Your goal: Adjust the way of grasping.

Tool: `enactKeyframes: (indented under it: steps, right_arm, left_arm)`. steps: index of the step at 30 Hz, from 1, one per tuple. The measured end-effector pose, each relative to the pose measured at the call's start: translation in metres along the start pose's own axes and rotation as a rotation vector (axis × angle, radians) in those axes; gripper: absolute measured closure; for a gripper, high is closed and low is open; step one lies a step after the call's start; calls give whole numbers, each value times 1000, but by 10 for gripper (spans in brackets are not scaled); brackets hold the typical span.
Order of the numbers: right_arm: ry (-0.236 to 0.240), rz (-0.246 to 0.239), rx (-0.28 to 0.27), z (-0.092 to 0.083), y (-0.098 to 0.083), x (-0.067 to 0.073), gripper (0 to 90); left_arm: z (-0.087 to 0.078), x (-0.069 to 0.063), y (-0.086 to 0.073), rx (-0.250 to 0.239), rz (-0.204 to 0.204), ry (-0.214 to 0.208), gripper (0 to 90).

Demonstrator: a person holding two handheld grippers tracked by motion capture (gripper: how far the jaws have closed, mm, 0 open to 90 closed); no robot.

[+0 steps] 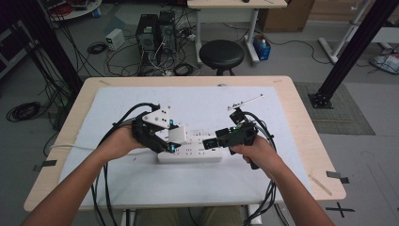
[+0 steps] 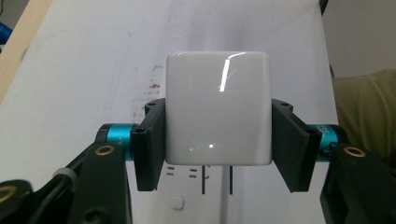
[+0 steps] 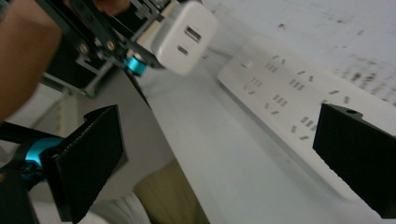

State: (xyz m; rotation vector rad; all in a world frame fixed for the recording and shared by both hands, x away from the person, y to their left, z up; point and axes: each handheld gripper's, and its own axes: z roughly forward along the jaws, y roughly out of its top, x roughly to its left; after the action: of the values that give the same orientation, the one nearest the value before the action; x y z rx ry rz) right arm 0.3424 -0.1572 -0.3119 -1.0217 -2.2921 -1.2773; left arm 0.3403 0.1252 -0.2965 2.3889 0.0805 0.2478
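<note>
Tabletop (image 1: 301, 141) of pale wood fills the middle of the high view, with a white mat (image 1: 197, 179) spread over most of it. On the mat, just below the frame's centre, lies a white power strip (image 1: 190, 151), long side running left to right; in the right gripper view it runs diagonally from the upper middle to the lower right (image 3: 299, 98), rows of socket slots showing on its top face.

Left of centre in the high view, the left gripper (image 1: 173, 137) is clenched on a white charger cube (image 1: 177, 135), held at the strip's left part. In the left gripper view the cube (image 2: 218, 108) sits in the middle of the frame, both black jaws pressed flat against its sides, and the strip's slots show just beneath it (image 2: 196, 179); whether cube and strip touch cannot be told. In the upper left of the right gripper view, the cube's (image 3: 184, 35) two ports face the camera.

Right of centre in the high view, the right gripper (image 1: 210, 142) reaches toward the strip's right end, its jaws spread wide and grasping nothing.
</note>
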Motion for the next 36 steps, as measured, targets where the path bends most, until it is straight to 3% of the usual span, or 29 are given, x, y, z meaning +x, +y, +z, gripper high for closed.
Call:
enactKeyframes:
  steps: [2, 9, 14, 24, 29, 36]
  right_arm:
    - [35, 48, -18, 4, 1, -1, 14]
    - [95, 126, -49, 15, 5, -6, 32]
    - [81, 141, -38, 23, 9, -6, 32]
    - [118, 213, -40, 30, 13, -12, 63]
    - [144, 248, -61, 29, 13, -14, 144]
    - [159, 296, -50, 33, 12, -17, 261]
  left_arm:
    - [2, 0, 2, -7, 3, -6, 424]
    - [8, -1, 7, -25, 11, -15, 424]
    - [13, -1, 14, -39, 24, -24, 423]
    - [21, -2, 23, -46, 41, -30, 424]
    - [24, -2, 24, -41, 47, -24, 424]
    - [28, -4, 25, -36, 52, -15, 424]
